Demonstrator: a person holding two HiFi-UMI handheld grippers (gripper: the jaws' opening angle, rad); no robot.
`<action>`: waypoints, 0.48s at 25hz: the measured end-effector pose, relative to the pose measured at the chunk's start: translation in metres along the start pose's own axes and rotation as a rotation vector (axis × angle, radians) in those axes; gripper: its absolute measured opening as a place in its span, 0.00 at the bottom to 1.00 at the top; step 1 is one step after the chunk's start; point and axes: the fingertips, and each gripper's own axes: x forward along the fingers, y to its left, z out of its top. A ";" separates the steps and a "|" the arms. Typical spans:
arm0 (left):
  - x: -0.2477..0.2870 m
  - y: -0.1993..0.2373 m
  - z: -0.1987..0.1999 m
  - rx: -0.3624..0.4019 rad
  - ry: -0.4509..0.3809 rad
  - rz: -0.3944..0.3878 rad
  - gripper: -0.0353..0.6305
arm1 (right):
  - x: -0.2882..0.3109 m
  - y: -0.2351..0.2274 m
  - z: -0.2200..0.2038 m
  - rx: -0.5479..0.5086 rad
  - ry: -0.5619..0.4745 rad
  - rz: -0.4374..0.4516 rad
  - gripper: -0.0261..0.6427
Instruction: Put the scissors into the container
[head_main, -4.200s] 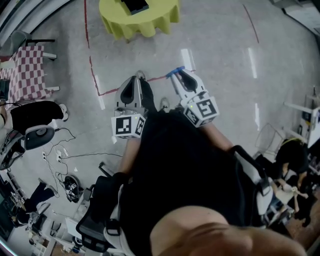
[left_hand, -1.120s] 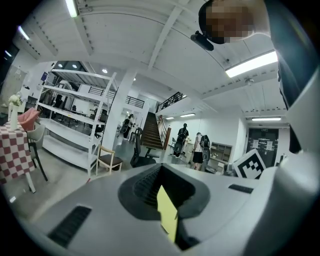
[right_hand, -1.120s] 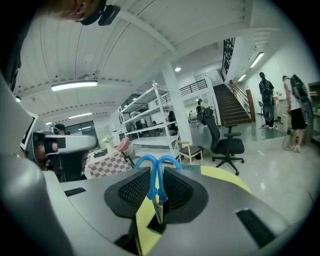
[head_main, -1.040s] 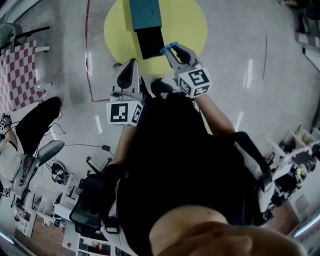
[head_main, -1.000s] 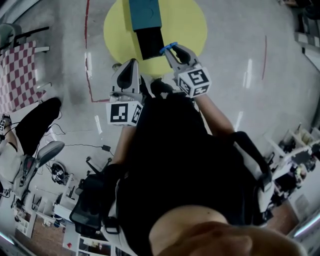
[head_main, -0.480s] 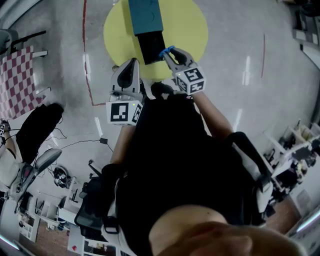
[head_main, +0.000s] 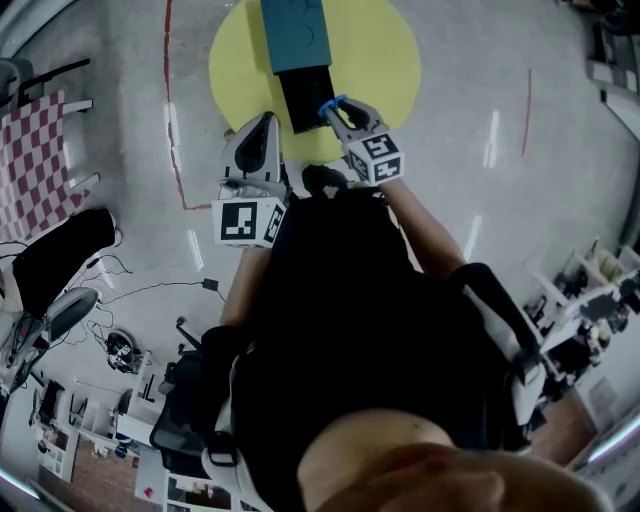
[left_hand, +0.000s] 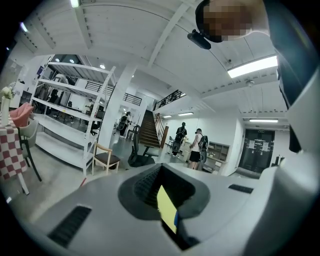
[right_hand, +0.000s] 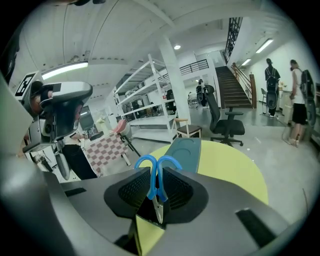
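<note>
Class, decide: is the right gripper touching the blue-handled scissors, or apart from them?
Touching. The right gripper view shows the scissors clamped between the jaws of the right gripper, with their blue handles sticking out beyond the jaws.

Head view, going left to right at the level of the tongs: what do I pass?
Checkered table → left tongs → container → scissors, held in the right tongs.
</note>
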 end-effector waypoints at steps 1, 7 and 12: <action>0.001 0.002 -0.001 -0.001 0.002 0.000 0.05 | 0.003 -0.001 -0.004 -0.003 0.020 -0.001 0.16; 0.008 0.011 0.000 -0.012 0.005 0.003 0.05 | 0.020 0.000 -0.007 0.001 0.045 0.008 0.16; 0.018 0.013 0.002 -0.020 0.010 -0.006 0.05 | 0.031 -0.002 -0.013 0.007 0.088 0.006 0.16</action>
